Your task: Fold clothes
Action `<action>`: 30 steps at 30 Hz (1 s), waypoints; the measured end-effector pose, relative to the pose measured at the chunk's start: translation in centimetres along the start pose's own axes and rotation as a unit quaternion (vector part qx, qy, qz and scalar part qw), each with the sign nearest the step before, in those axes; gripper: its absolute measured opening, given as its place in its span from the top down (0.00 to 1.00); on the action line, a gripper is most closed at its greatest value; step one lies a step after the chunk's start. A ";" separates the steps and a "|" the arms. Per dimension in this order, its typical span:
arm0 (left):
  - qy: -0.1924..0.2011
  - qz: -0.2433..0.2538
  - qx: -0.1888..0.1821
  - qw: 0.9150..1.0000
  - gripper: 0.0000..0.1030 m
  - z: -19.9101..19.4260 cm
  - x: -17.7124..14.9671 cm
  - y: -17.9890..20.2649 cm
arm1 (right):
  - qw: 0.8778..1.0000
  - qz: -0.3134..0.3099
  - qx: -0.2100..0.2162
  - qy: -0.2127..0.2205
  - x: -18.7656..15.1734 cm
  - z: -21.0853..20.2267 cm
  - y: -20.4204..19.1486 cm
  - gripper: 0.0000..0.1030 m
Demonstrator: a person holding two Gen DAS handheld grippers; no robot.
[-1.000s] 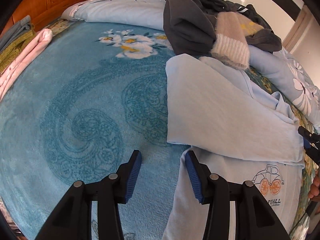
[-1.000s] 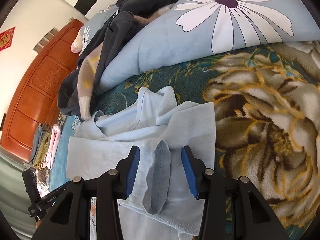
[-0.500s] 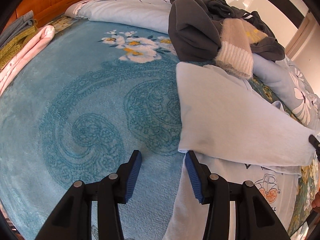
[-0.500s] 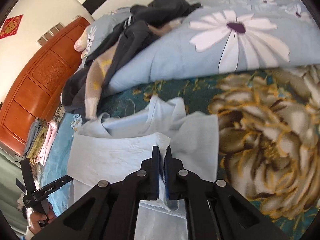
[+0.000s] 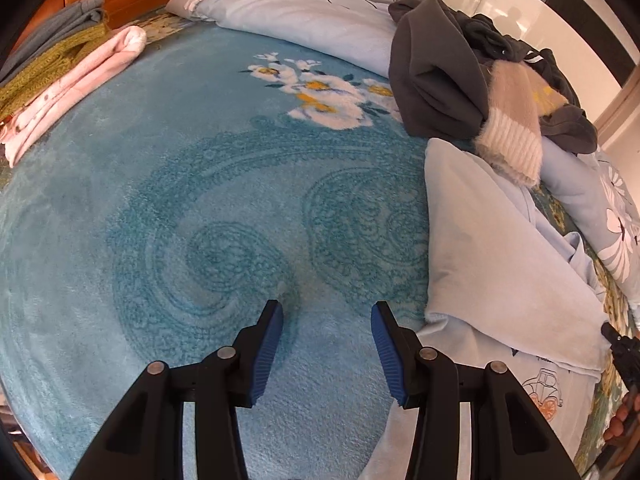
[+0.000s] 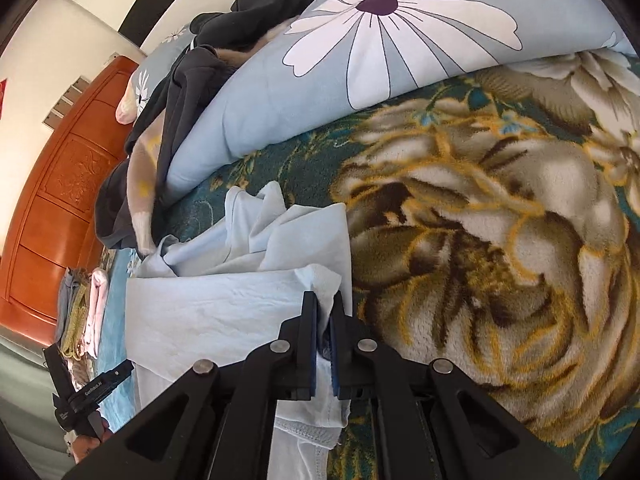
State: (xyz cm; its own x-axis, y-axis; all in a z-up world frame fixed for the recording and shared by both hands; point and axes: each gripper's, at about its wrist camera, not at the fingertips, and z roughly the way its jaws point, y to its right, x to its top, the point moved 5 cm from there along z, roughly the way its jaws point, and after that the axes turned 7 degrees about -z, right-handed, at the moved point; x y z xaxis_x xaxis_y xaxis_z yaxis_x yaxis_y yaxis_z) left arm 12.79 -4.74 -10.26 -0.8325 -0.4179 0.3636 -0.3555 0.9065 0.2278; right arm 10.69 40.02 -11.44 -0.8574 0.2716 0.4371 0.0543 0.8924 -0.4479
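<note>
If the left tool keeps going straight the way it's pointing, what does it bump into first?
Probably the blue blanket with the swirly pattern. The left tool is open and holds nothing, and only blanket shows ahead between its fingers. The light blue shirt lies off to its right, so it would likely miss that.

A bed is seen covered in a teal blanket (image 5: 168, 208) with swirly paisley patterns and a cluster of white flowers; on the other side the blanket (image 6: 500, 240) turns dark green with big cream and gold blooms. A pale blue duvet (image 6: 360, 60) printed with large white daisies is bunched along the far edge. An orange-brown carved wooden headboard (image 6: 60, 208) is set against a plain cream wall (image 6: 48, 48). Everything is lit by bright, warm daylight
</note>
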 end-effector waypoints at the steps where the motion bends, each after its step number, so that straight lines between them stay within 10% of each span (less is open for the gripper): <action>1: -0.003 -0.002 -0.001 1.000 0.51 -0.1 0.0 -0.3 | 1.000 -0.001 -0.007 0.006 0.1 -0.5 0.1 0.93; 7: -0.060 0.005 -0.111 0.992 0.51 -2.0 -2.4 -0.5 | 0.999 0.018 -0.037 0.022 -0.7 -3.9 2.2 0.92; 13: -0.116 -0.010 -0.206 0.972 0.51 -3.0 -6.7 -1.0 | 0.999 0.032 0.032 -0.006 -7.6 -5.3 1.8 0.91; 30: -0.148 0.033 -0.224 0.963 0.51 -6.6 -16.0 -5.0 | 0.996 0.058 0.063 -0.028 -20.2 -10.7 -0.6 0.80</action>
State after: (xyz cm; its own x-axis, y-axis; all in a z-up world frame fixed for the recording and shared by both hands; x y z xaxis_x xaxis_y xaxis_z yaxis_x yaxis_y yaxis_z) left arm 30.67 -3.01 -11.27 -0.9554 -0.2638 0.1325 -0.1332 0.7858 0.6040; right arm 33.47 37.88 -11.70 -0.8769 0.3465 0.3331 0.0931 0.8023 -0.5896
